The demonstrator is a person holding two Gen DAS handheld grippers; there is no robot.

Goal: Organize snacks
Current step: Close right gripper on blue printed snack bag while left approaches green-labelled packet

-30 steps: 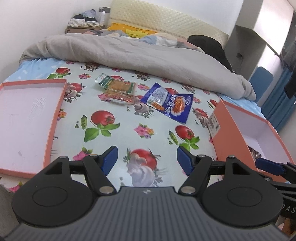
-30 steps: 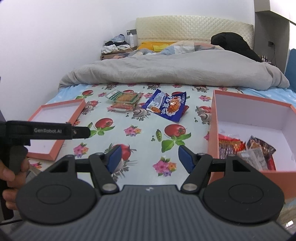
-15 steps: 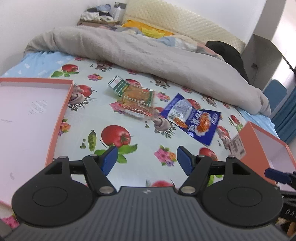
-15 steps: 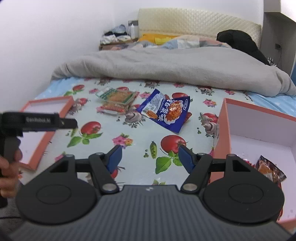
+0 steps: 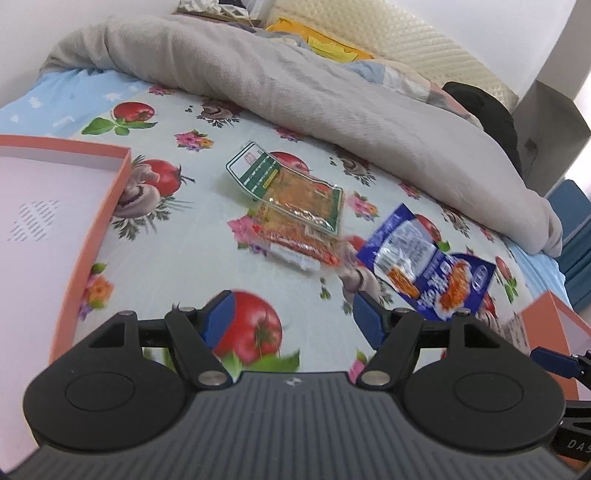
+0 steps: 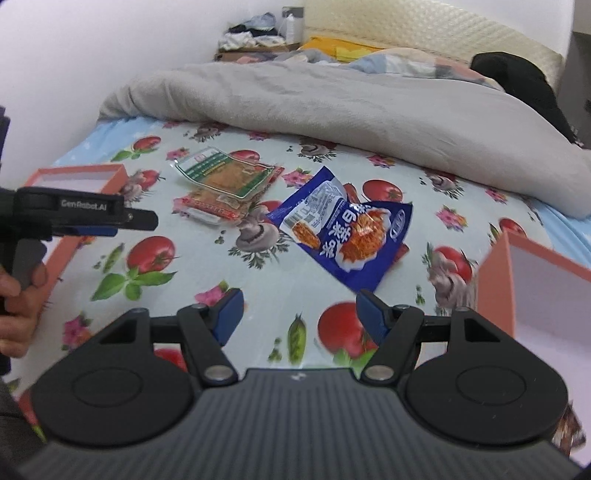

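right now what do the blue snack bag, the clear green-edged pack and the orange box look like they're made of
Blue snack bag: glossy plastic film, judging by its shine and crinkles.
Clear green-edged pack: thin transparent plastic; the orange contents show through it.
Orange box: probably matte cardboard, with flat stiff walls, a white inside and no glare.

somebody's bedroom at home, bed (image 6: 280,266) with a tomato-print sheet, rumpled grey duvet (image 6: 332,107), padded cream headboard (image 6: 424,29), clothes piled on a nightstand (image 6: 255,40) in the corner
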